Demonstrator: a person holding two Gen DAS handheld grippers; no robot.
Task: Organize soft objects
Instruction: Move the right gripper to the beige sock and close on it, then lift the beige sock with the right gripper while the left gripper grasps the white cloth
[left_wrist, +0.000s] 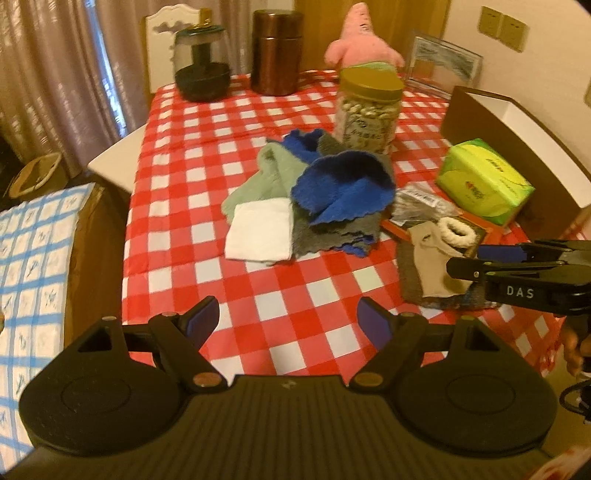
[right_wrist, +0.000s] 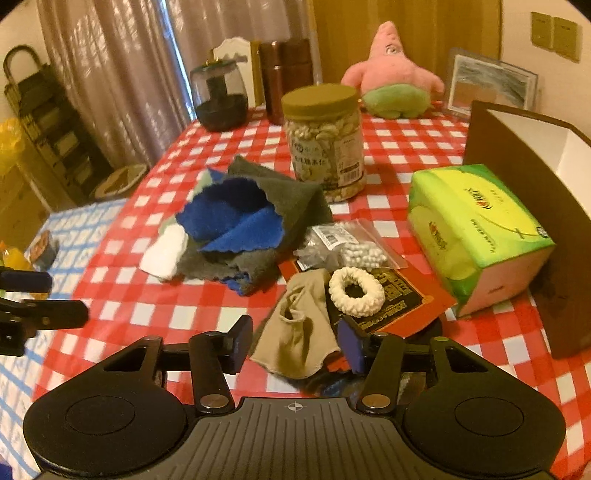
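A pile of cloths lies mid-table: a blue cloth (left_wrist: 343, 186) (right_wrist: 236, 218) on a grey one (left_wrist: 332, 230) (right_wrist: 280, 199), with a pale green cloth (left_wrist: 266, 173) and a white cloth (left_wrist: 258, 234) (right_wrist: 162, 254) beside them. A beige sock (right_wrist: 295, 328) (left_wrist: 430, 258) and a white scrunchie (right_wrist: 356, 291) (left_wrist: 456, 230) lie near the front right. A pink plush (left_wrist: 360, 40) (right_wrist: 393, 77) sits at the back. My left gripper (left_wrist: 288, 321) is open and empty above the checked cloth. My right gripper (right_wrist: 295, 343) is open, its jaws either side of the sock.
A nut jar (right_wrist: 325, 140), a green tissue pack (right_wrist: 476, 229), a brown open box (right_wrist: 535, 177), a bag of white beads (right_wrist: 347, 247), a red-and-black card (right_wrist: 402, 295), a brown canister (left_wrist: 277, 51) and a dark glass jar (left_wrist: 201, 66) stand on the red checked table (left_wrist: 207, 184).
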